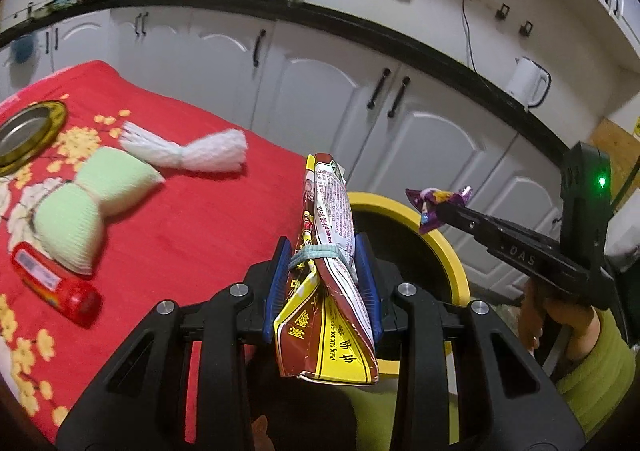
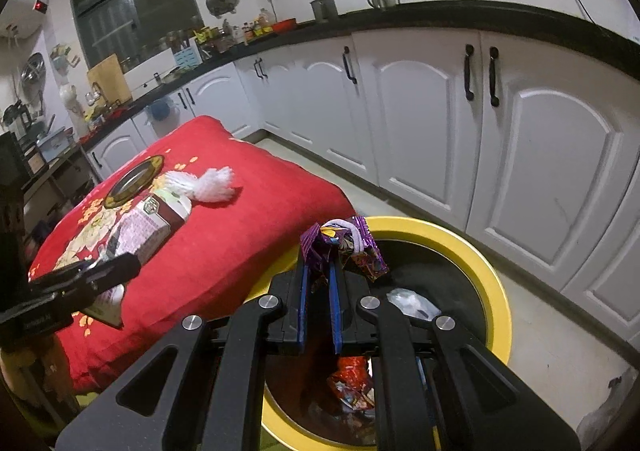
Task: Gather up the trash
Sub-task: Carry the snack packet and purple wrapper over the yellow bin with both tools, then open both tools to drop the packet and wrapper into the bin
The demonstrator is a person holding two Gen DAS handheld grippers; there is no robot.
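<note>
Red cloth [image 1: 192, 219] with yellow blossom print and white flowers; on it a pale green foam net [image 1: 80, 211], a white foam net [image 1: 188, 153], a red tube [image 1: 54, 285] with a white label, and a gold-rimmed silver tin lid [image 1: 28, 131]. Yellow-rimmed bin [image 2: 472, 251] with black inside holds a red-orange wrapper [image 2: 352, 383] and a clear-whitish scrap [image 2: 412, 301]. Folded packet [image 1: 332, 271] is yellow and dark red with a white text panel and a pale blue band; crumpled wrapper [image 2: 348, 247] is purple with a white band; gripper pads [image 2: 334, 299] blue, bodies black; cabinets [image 2: 420, 111] white with black handles; sleeve [image 1: 596, 367] lime green.
</note>
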